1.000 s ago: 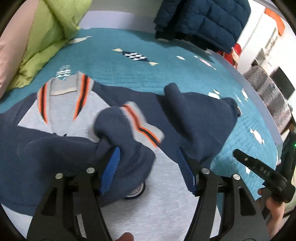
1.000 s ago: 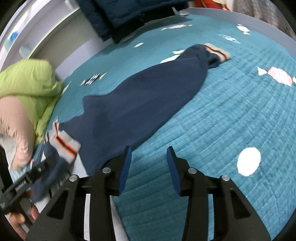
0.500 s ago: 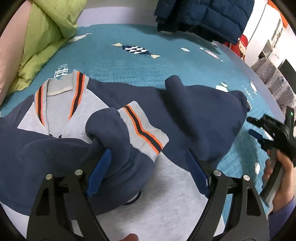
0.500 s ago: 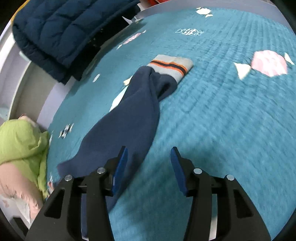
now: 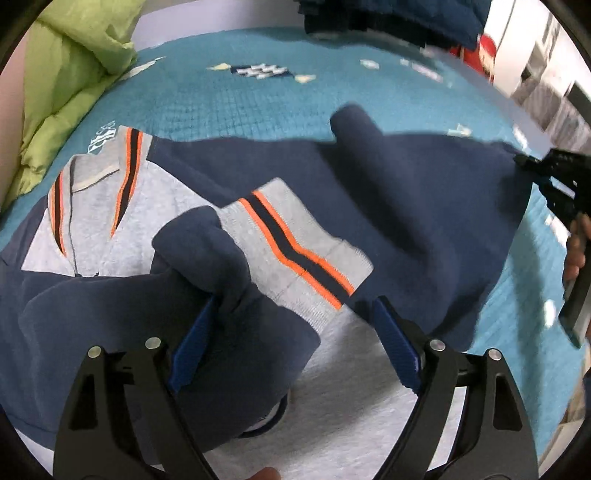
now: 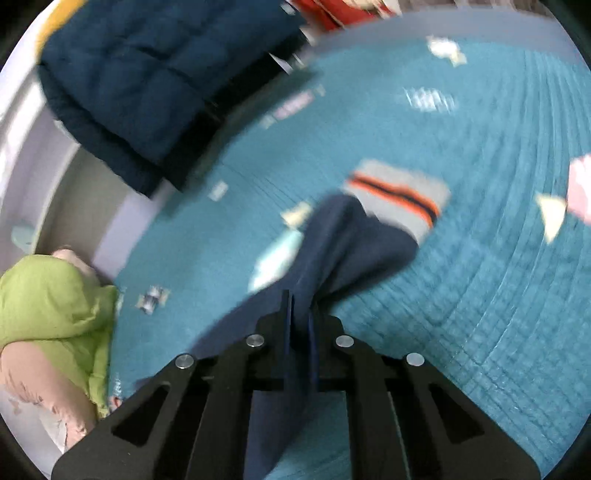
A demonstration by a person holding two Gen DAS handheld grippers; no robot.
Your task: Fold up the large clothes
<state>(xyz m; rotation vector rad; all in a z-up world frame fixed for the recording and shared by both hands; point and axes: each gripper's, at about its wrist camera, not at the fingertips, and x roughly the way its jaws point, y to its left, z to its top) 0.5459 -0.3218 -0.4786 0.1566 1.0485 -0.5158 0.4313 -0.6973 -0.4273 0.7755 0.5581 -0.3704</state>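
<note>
A grey and navy cardigan [image 5: 332,387] with orange-striped trim lies on the teal quilt [image 5: 258,103]. One navy sleeve is folded across its front, its striped cuff [image 5: 295,243] lying on the grey body. My left gripper [image 5: 291,339] is open just above that folded sleeve. In the right wrist view my right gripper [image 6: 300,325] is shut on the other navy sleeve [image 6: 351,251], a short way back from its striped cuff [image 6: 399,199]. The right gripper also shows at the right edge of the left wrist view [image 5: 554,181].
A green duvet [image 5: 62,85] and pink pillow lie at the left of the bed. A dark blue puffer jacket [image 6: 147,74] is piled at the far edge. Something red [image 6: 343,11] sits beyond it.
My right gripper moved along the outstretched sleeve toward its cuff and closed on it. My left gripper opened wider and let go of the folded sleeve, which now rests on the body.
</note>
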